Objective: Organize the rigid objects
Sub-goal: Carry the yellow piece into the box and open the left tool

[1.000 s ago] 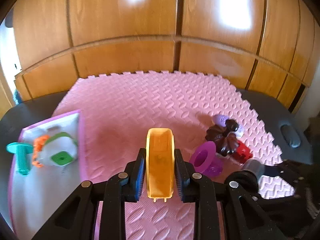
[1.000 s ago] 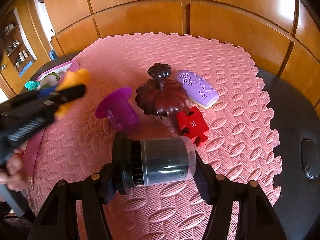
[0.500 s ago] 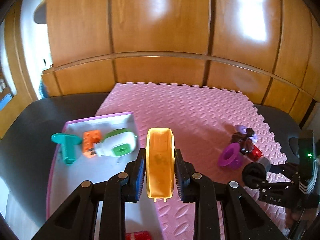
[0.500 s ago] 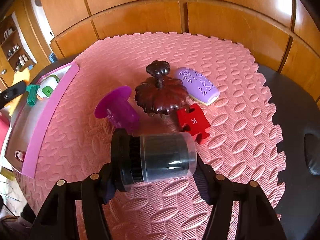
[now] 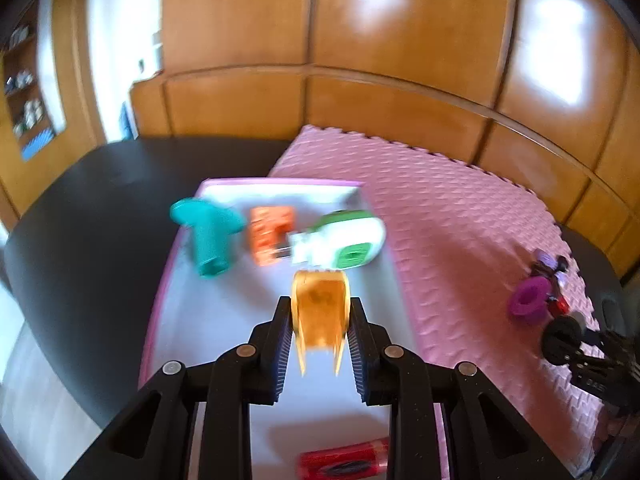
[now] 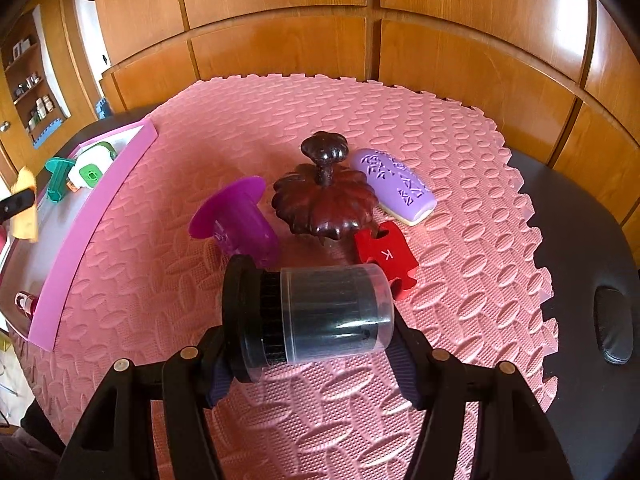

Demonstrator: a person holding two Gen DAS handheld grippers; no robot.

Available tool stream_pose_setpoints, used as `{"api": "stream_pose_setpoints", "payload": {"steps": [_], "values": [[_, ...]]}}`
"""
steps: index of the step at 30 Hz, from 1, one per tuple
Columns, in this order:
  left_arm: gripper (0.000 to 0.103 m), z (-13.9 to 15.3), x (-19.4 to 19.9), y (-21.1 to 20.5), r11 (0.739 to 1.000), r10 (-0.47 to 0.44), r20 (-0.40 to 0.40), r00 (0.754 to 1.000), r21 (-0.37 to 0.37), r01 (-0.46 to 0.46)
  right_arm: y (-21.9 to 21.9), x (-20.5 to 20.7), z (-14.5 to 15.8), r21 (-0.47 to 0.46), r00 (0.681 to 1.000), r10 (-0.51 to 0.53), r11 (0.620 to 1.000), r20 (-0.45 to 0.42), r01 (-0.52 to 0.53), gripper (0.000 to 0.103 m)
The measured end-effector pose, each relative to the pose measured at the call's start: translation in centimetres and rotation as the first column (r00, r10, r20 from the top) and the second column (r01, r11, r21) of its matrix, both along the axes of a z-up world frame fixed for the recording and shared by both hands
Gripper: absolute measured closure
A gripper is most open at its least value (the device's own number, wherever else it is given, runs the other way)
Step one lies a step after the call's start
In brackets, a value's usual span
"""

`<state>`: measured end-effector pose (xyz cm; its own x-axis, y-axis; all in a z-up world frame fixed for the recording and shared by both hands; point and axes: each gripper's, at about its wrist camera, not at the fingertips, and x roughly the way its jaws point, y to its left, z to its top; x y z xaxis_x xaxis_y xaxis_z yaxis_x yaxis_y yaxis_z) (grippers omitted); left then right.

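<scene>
My left gripper (image 5: 319, 344) is shut on an orange plastic piece (image 5: 319, 312), held above the pink-rimmed tray (image 5: 224, 312). In the tray lie a teal piece (image 5: 208, 236), an orange block (image 5: 270, 232), a white-and-green piece (image 5: 344, 240) and a red item (image 5: 344, 462). My right gripper (image 6: 312, 344) is shut on a black cylinder with a clear cap (image 6: 320, 316), over the pink foam mat (image 6: 400, 120). On the mat beyond it lie a purple flanged cup (image 6: 236, 220), a dark brown carved lid (image 6: 324, 200), a lilac oblong piece (image 6: 394, 186) and a red puzzle piece (image 6: 386, 254).
The mat and tray (image 6: 100, 200) rest on a black table (image 6: 592, 240) backed by wooden panelling. The left gripper with its orange piece (image 6: 24, 204) shows at the left edge of the right wrist view. A doorway and shelves stand far left.
My left gripper has carried the orange piece leftward from over the mat to over the tray. The right gripper and its cylinder have stayed put.
</scene>
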<state>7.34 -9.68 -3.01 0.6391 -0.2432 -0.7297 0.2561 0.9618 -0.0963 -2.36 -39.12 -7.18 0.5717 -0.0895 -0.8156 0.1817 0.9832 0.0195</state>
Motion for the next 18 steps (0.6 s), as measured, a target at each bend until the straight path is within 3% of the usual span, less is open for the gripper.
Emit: {"api": "stream_pose_setpoints", "payload": {"steps": [7,10,18], "values": [[0.076,-1.5,2.5,5.6,0.990,0.128,-0.077,0.989,-0.054,-0.132,-0.1,0.1,0.0,0.007,1.000,-0.004,1.000,-0.003,0.004,0.038],[0.076,-1.8,3.4,6.6,0.987,0.127,-0.095,0.987,-0.087,-0.135,-0.1,0.1,0.0,0.007,1.000,-0.003,1.000,-0.002,0.003,0.038],[0.076,-3.3,6.5,5.2,0.992,0.083,-0.134,0.987,-0.084,-0.094,-0.2,0.1,-0.1,0.009,1.000,-0.003,1.000,-0.002,0.003,0.038]]}}
